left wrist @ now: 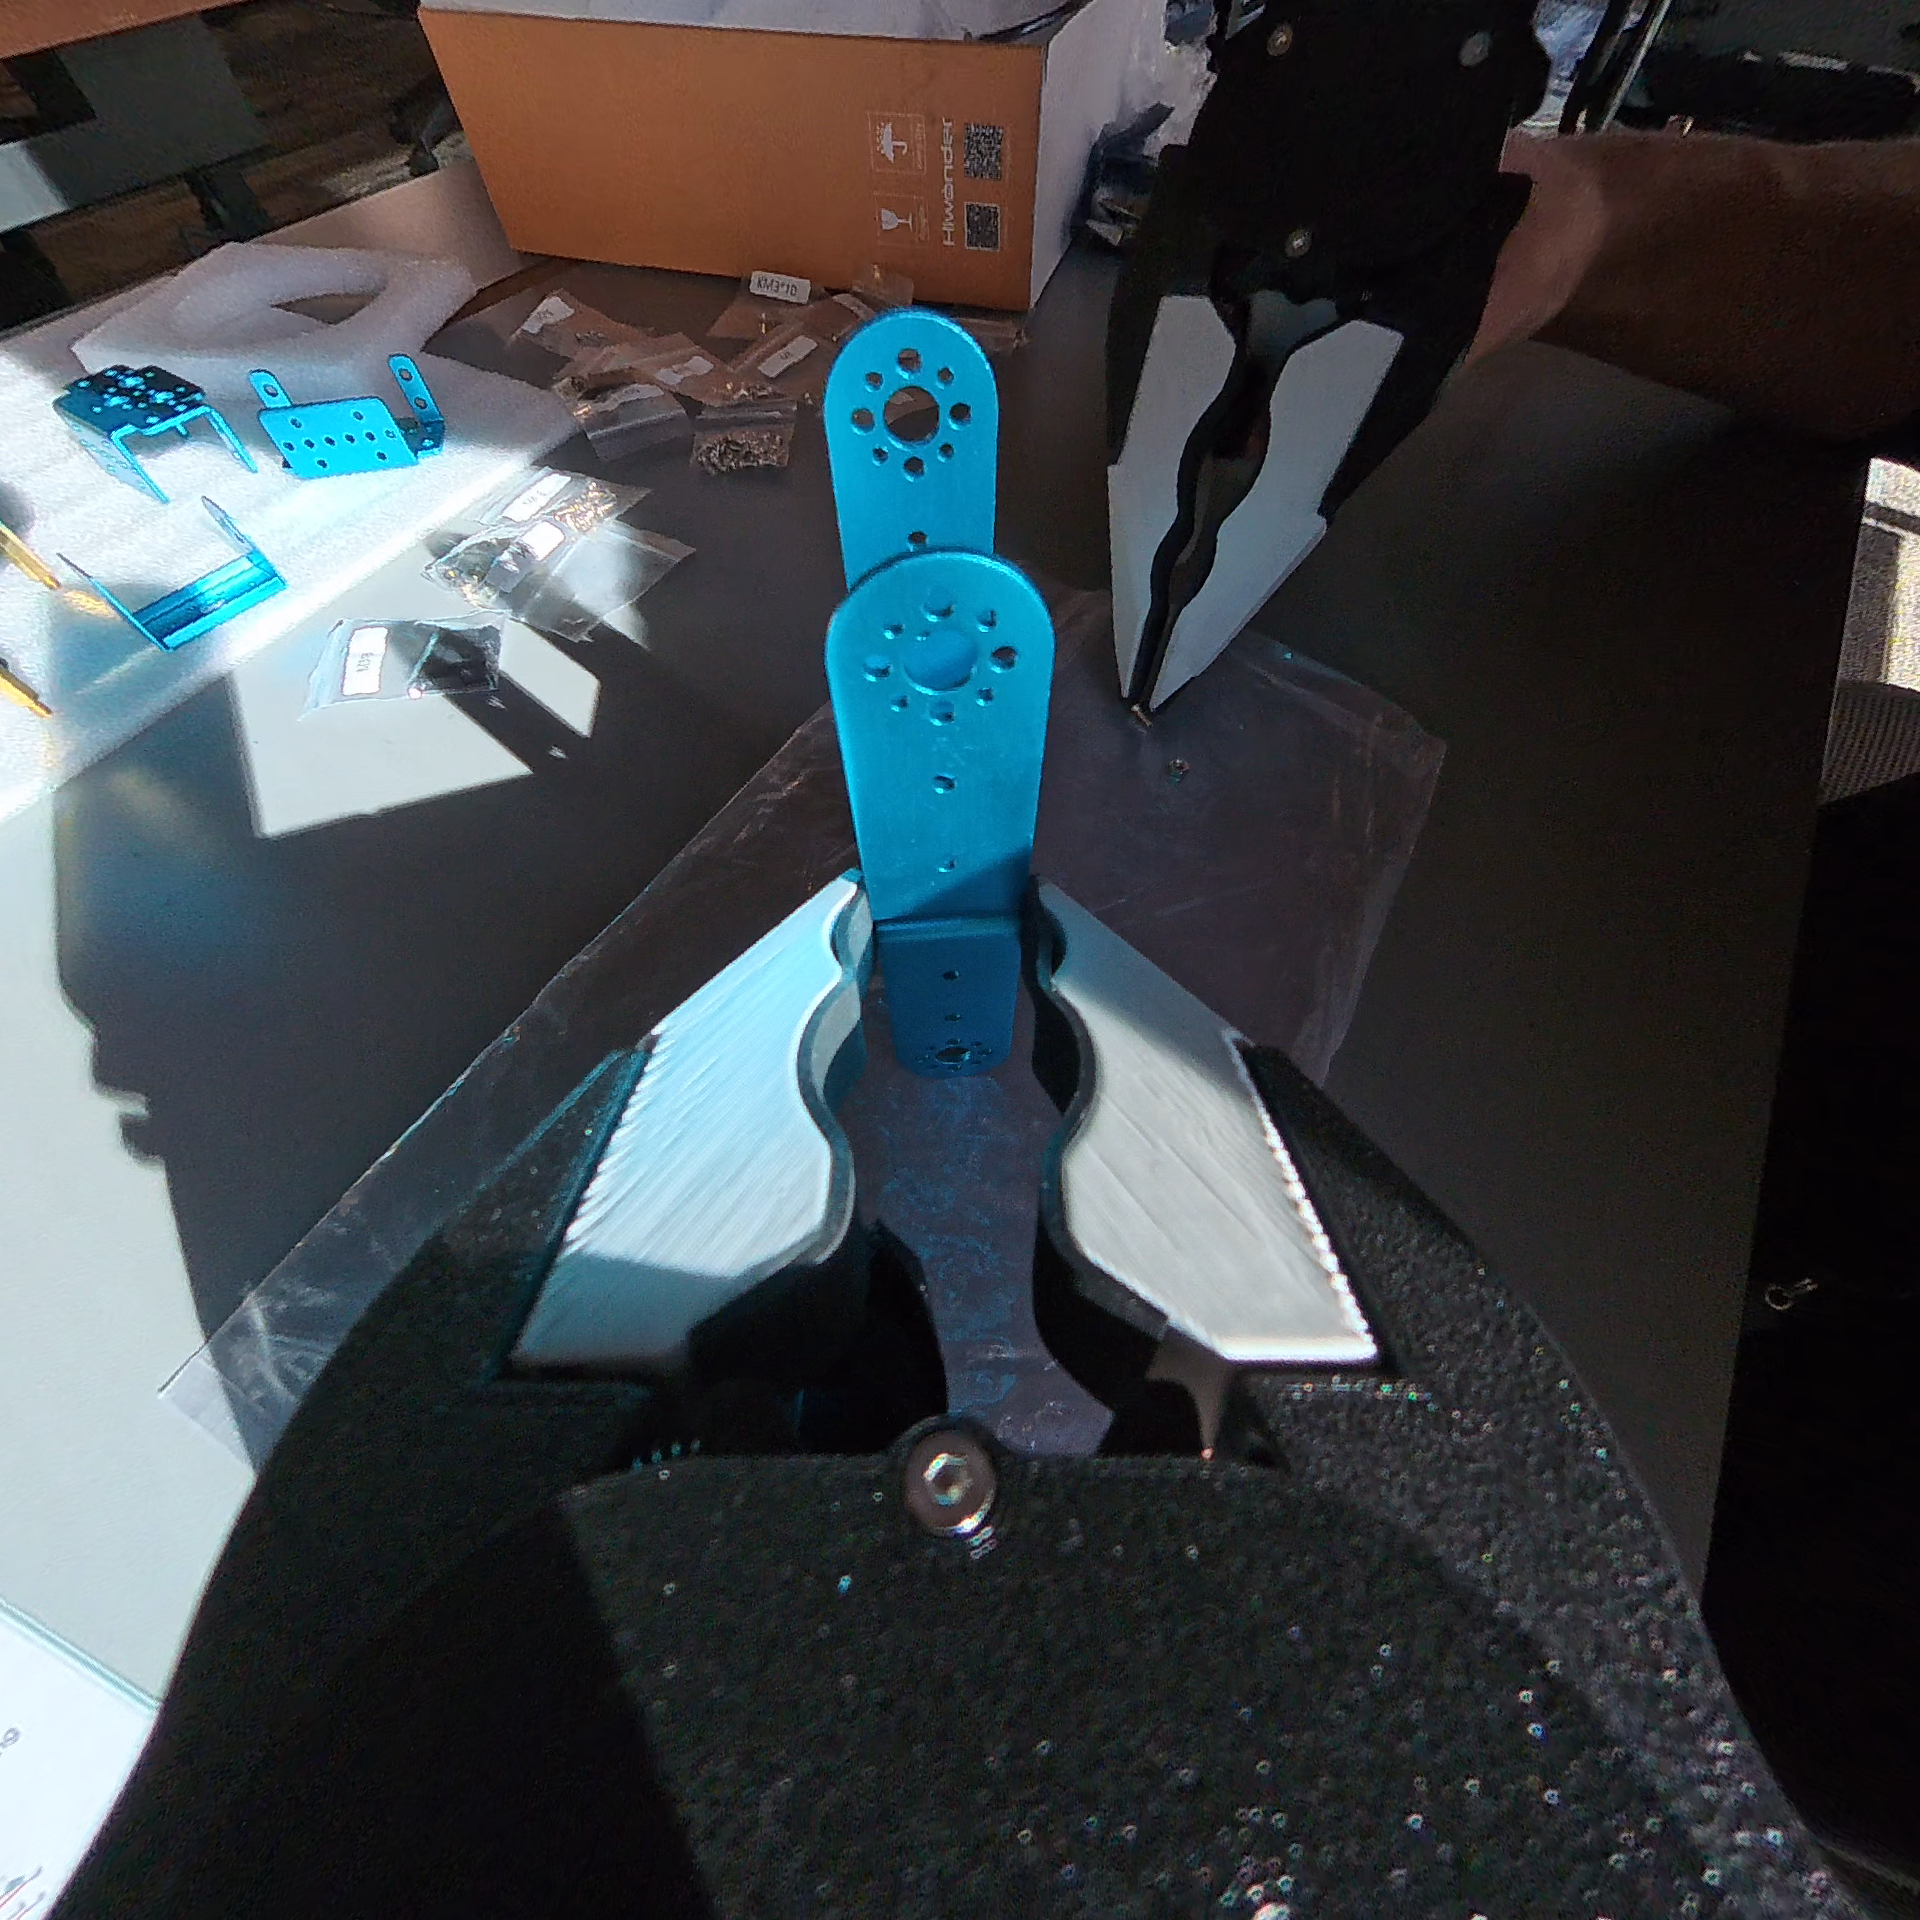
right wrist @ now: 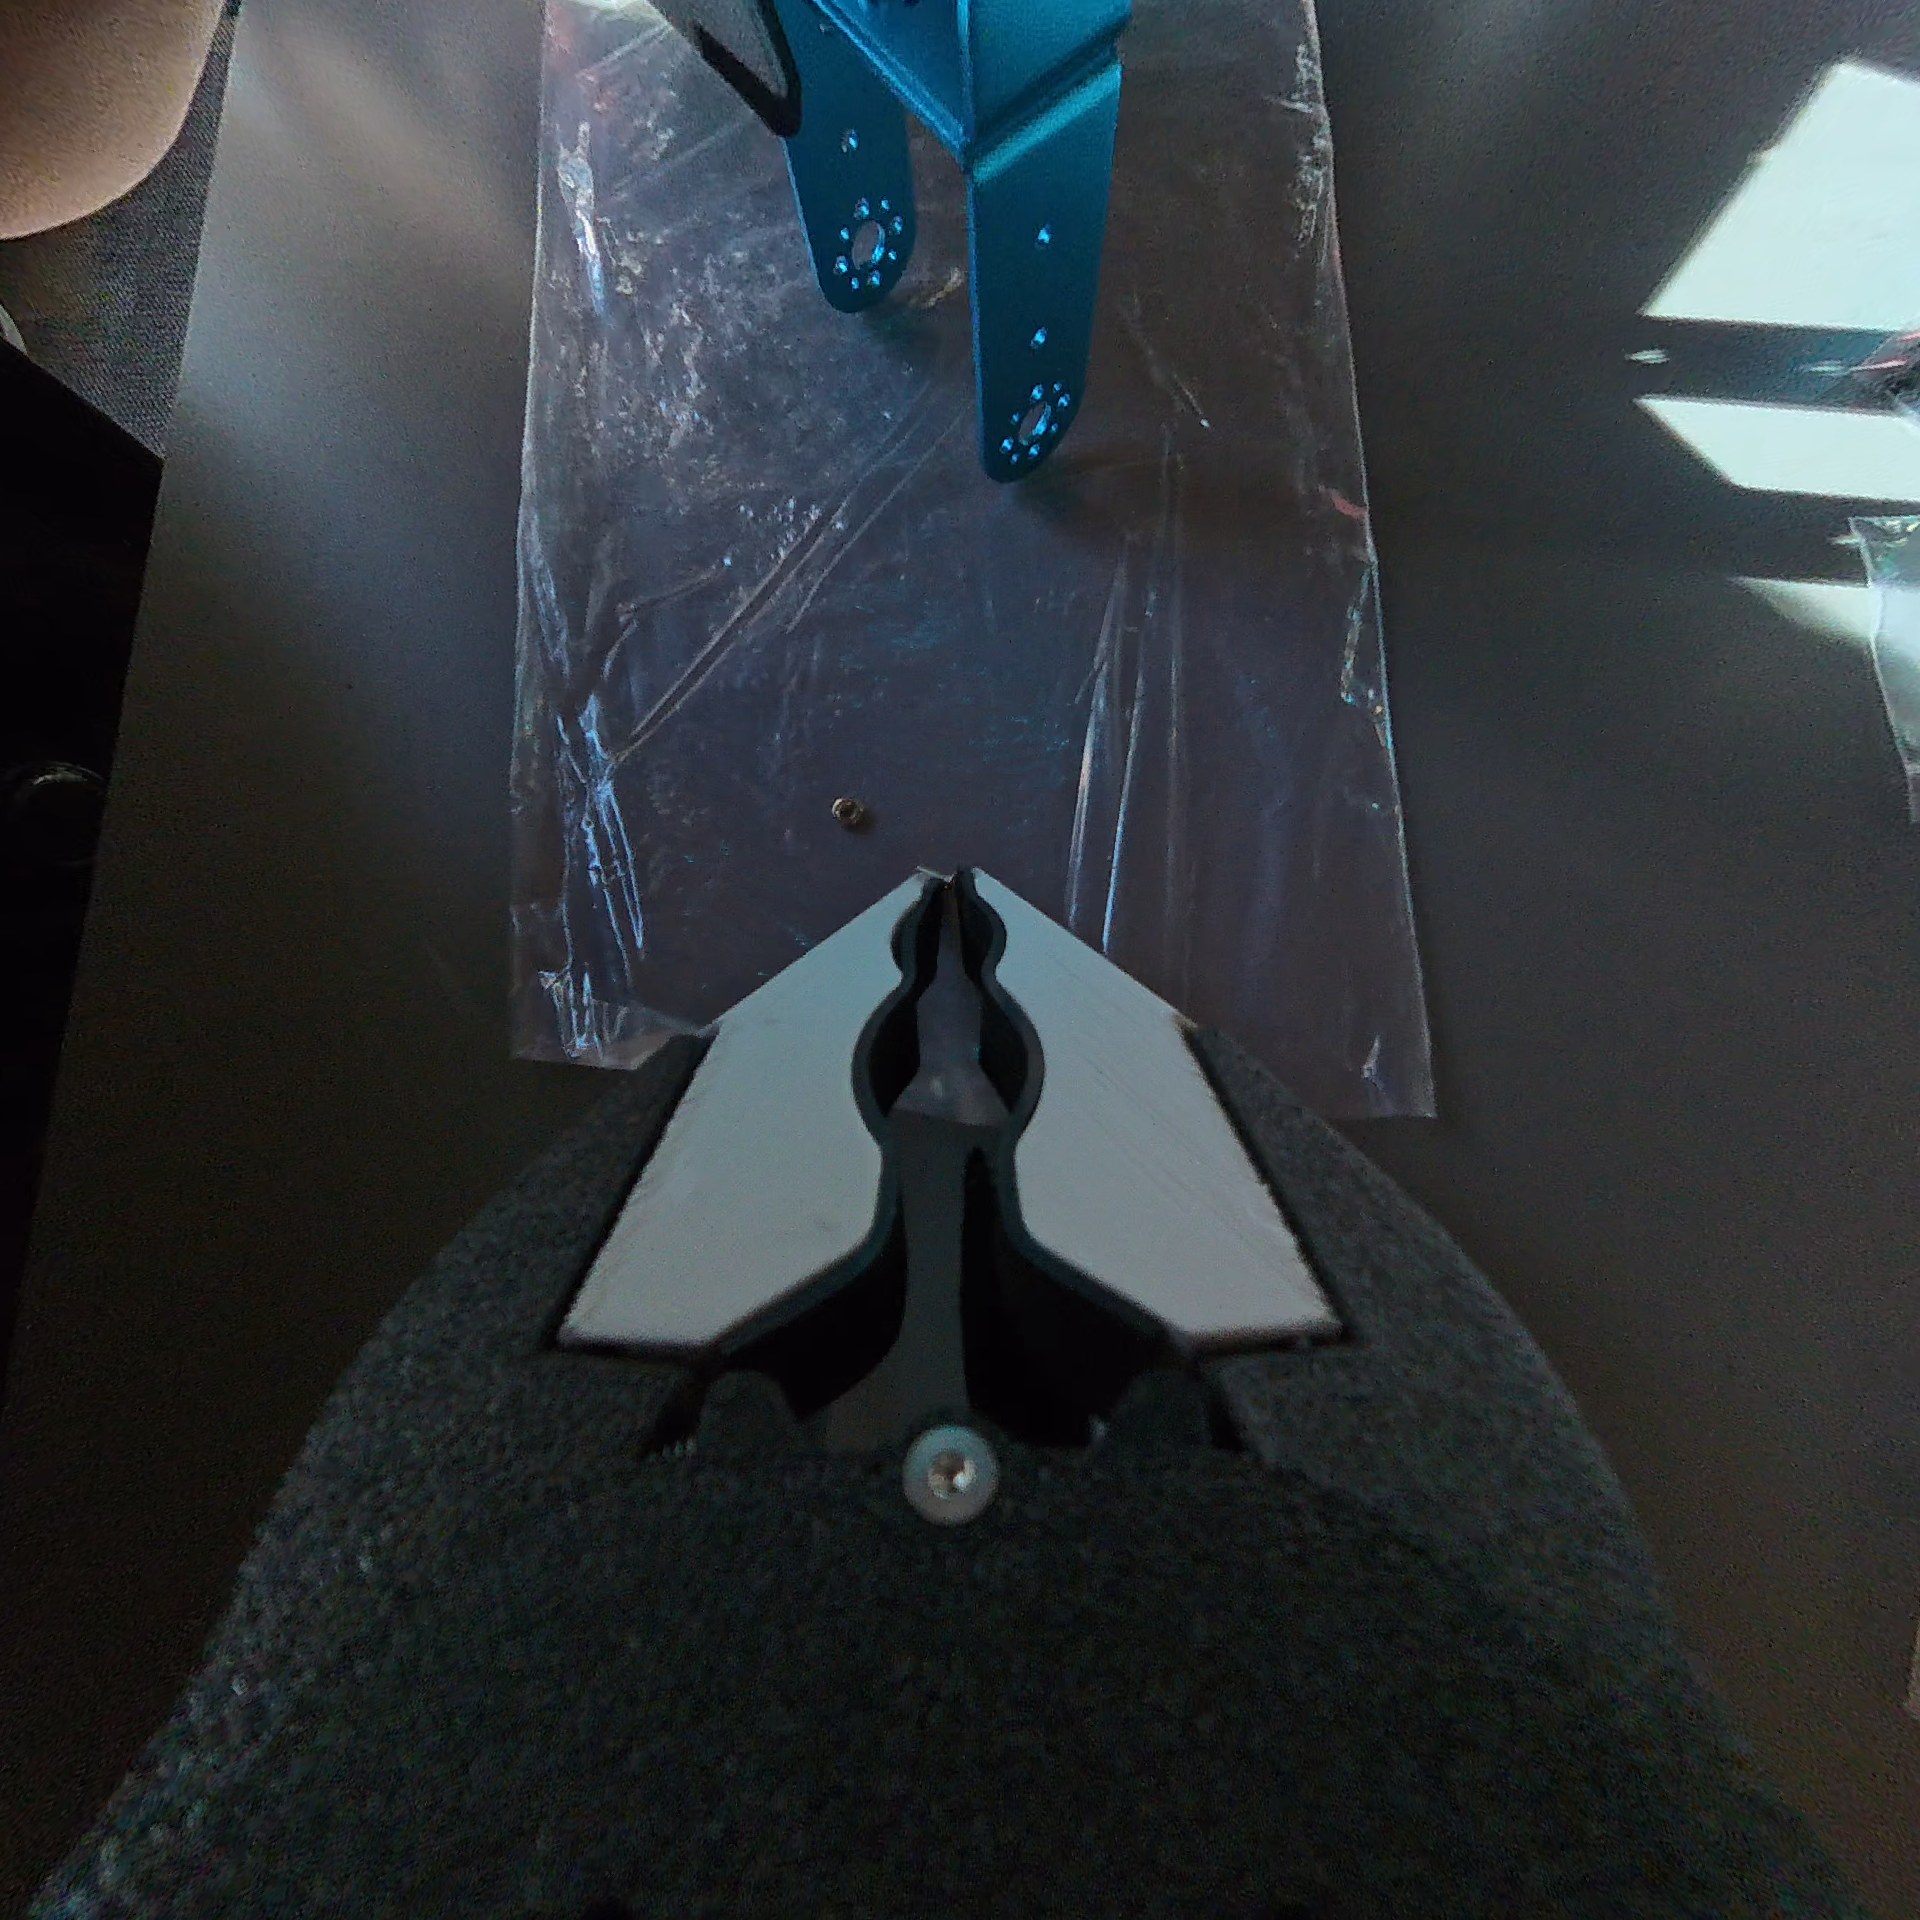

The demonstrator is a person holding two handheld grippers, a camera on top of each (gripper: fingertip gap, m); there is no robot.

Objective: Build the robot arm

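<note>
Blue anodised metal fills the middle of the left wrist view: a U-shaped bracket (left wrist: 940, 748) with round-ended, drilled arms stands upright, its base clamped between the pale fingers of the left hand-held gripper (left wrist: 948, 935), which are closed on it from both sides. It sits over a clear plastic sheet (left wrist: 1299, 831) laid on the dark tabletop (left wrist: 1558, 727). Beyond it the right hand-held gripper (left wrist: 1148, 707) points tips-down at the sheet, with something tiny and brass-coloured at its tips and a small nut (left wrist: 1177, 769) lying just beside. Farther left, in a sunlit patch, lie three more blue brackets (left wrist: 312, 426), small bags of hardware (left wrist: 665, 395), a piece of white foam (left wrist: 301, 301) and an orange cardboard box (left wrist: 748, 145). None of the bracket's holes shows a fastener, so I judge any assembly barely started.

In the right wrist view the right hand-held gripper (right wrist: 948, 878) has its fingers pressed nearly together; a sliver shows at the tips, probably a small screw, though it is too small to be sure. The nut (right wrist: 850, 812) rests loose on the plastic sheet (right wrist: 727, 623) just ahead, apart from the tips. The bracket (right wrist: 977, 187) hangs at the top, well apart from both
</note>
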